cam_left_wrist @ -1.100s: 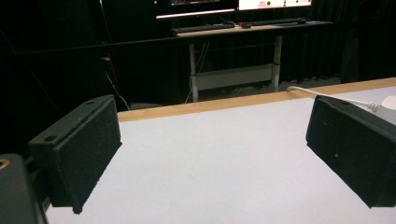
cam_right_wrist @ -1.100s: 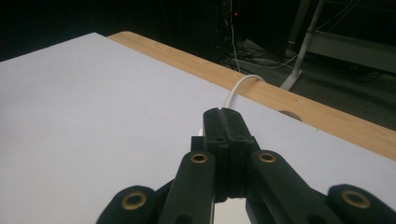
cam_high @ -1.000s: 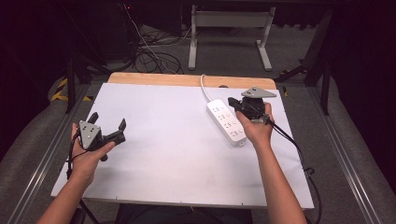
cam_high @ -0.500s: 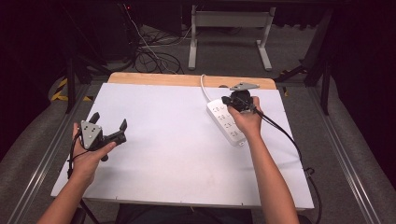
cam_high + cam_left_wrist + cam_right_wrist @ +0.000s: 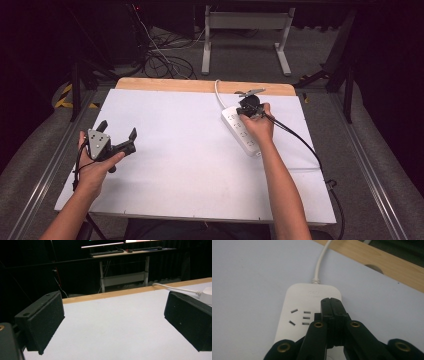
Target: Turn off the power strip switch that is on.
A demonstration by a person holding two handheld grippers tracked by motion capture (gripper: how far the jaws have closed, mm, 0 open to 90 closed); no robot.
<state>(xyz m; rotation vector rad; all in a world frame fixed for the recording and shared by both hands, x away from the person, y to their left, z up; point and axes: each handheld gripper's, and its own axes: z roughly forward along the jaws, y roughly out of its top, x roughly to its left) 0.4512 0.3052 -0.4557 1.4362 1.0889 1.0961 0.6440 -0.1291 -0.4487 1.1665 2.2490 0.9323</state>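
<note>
While your right gripper, jaws pressed together, sits over the far end of the white plastic power strip at far right, probably pressing it, your left gripper idles, jaws apart. Next: press squarely.

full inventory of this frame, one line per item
power strip: 1, white, far right part of the table, under the right gripper
power strip cord: 1, white, runs from the strip over the far table edge
table: 1, white top with a wooden strip along the far edge
desk frame: 1, pale grey, on the floor beyond the table
floor cables: several, dark and white, beyond the table's far left
left gripper: 1, black, jaws wide open, over the left of the table
right gripper: 1, black, jaws closed, tips over the power strip
</note>
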